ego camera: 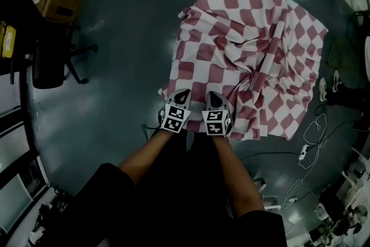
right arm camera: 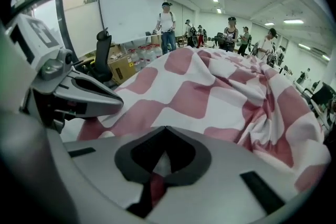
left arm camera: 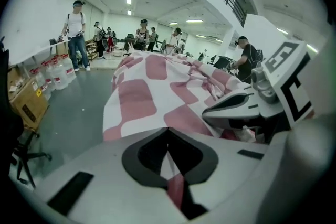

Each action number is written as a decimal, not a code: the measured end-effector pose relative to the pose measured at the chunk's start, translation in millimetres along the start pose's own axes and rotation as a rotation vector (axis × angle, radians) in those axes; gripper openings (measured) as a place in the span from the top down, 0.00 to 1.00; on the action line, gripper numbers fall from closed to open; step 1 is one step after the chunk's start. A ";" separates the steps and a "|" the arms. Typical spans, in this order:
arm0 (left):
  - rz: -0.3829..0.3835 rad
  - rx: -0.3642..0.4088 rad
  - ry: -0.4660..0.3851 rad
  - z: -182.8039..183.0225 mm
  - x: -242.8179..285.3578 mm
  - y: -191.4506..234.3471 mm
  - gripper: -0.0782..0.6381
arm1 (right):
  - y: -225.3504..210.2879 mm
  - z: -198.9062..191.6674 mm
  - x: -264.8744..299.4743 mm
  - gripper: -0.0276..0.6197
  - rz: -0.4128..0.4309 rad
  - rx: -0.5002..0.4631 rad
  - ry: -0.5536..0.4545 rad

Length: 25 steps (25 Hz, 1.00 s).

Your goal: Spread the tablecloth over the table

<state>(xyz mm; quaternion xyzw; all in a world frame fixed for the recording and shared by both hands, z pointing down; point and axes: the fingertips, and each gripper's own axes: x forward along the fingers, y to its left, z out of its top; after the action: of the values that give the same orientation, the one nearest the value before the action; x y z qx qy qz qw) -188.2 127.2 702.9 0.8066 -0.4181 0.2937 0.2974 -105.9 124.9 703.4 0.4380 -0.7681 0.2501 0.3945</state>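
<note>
Head view: left gripper [ego camera: 180,96] and right gripper [ego camera: 217,100] sit side by side at the near hem of the red-and-white checked tablecloth [ego camera: 248,37]. Each is clamped on a fold of hem, probably so the cloth can be pulled flat. The cloth lies bunched and ridged toward its centre. The table underneath is fully covered, so its edges cannot be made out.

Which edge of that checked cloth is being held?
The near edge of the tablecloth: the left gripper and right gripper both pinch it; the other edges are untouched.
</note>
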 end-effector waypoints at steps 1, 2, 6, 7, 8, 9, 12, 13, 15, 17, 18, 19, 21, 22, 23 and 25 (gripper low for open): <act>0.008 -0.017 -0.003 -1.1 -4.6 6.8 0.88 | 8.7 1.0 0.6 0.94 0.016 0.007 -0.010; 0.014 -0.038 -0.007 -1.7 -9.4 13.6 0.88 | 18.3 2.8 1.2 0.94 0.034 0.008 -0.019; -0.003 -0.030 -0.116 29.7 -23.5 20.6 0.88 | 33.3 13.4 -7.6 0.94 0.084 0.054 -0.081; -0.028 -0.001 -0.146 40.7 -22.9 14.4 0.88 | 23.4 18.0 -13.7 0.93 0.063 0.086 -0.115; -0.059 0.029 -0.162 48.7 -19.6 6.0 0.88 | 8.5 20.8 -18.2 0.94 0.027 0.117 -0.139; -0.090 0.056 -0.161 53.0 -13.7 -3.0 0.87 | -8.9 20.3 -19.6 0.94 -0.013 0.147 -0.144; -0.116 0.110 -0.059 38.9 9.6 -18.3 0.88 | -41.8 3.7 -8.9 0.93 -0.058 0.178 -0.088; -0.105 0.118 -0.014 28.0 13.5 -18.2 0.88 | -41.9 -0.2 -6.5 0.93 -0.052 0.161 -0.080; -0.081 0.141 0.040 10.8 11.0 -13.1 0.88 | -32.2 -1.8 -6.4 0.94 -0.045 0.125 -0.086; -0.058 0.186 0.062 1.3 3.5 -5.5 0.88 | -16.5 -3.1 -6.3 0.94 -0.030 0.126 -0.085; -0.048 0.207 0.069 -1.9 0.7 -2.2 0.88 | -8.4 -4.5 -6.1 0.94 -0.017 0.134 -0.078; -0.040 0.222 0.075 -4.7 -1.5 0.4 0.88 | -0.7 -5.7 -6.1 0.94 -0.001 0.140 -0.069; -0.031 0.236 0.089 -10.8 -7.0 6.6 0.88 | 13.0 -8.1 -5.4 0.94 0.027 0.143 -0.053; -0.030 0.237 0.094 -13.9 -11.8 11.1 0.88 | 19.7 -6.6 -6.8 0.94 0.036 0.145 -0.054; -0.032 0.237 0.090 -15.5 -17.9 15.6 0.88 | 25.3 -0.3 -12.7 0.94 0.039 0.151 -0.077; -0.050 0.245 0.045 -8.1 -29.6 16.6 0.88 | 28.9 21.9 -44.7 0.93 0.035 0.170 -0.194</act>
<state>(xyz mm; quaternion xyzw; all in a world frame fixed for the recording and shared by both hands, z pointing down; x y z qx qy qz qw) -218.3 140.0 690.7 0.8402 -0.3520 0.3531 0.2130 -125.8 144.4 653.1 0.4787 -0.7862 0.2773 0.2754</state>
